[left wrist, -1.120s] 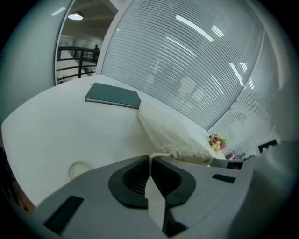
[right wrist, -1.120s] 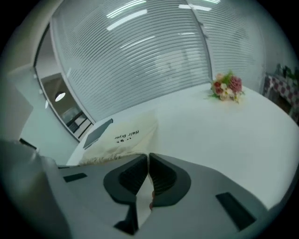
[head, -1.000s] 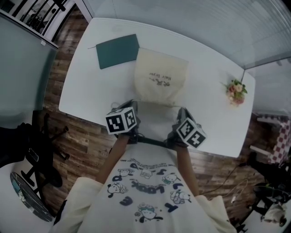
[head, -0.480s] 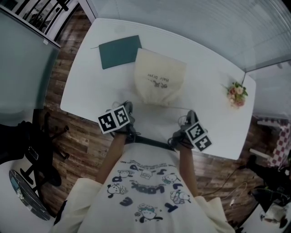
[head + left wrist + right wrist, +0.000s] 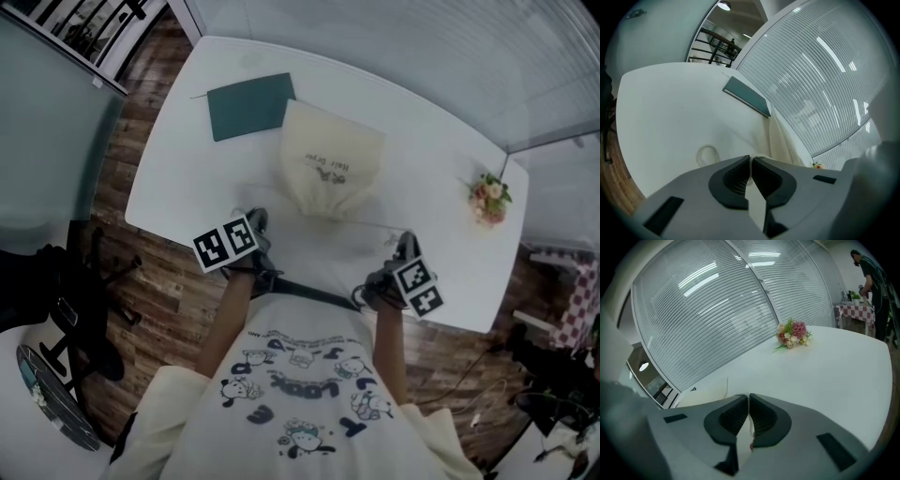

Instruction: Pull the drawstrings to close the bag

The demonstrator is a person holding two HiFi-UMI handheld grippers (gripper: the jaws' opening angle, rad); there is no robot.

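A: Head view first: where is the bag [image 5: 330, 169] lying?

B: It is lying on the white table [image 5: 187, 159], between our left gripper [image 5: 255, 223] and right gripper [image 5: 405, 244] and a little beyond them. Its long axis is running away from us, and its gathered mouth is facing us.

A: What are we holding?

B: Both grippers are clamping tight, each on a drawstring [image 5: 751, 423]. The left is sitting slightly nearer the mouth. We are judging that the pull needs to go sideways, each gripper away from the other.
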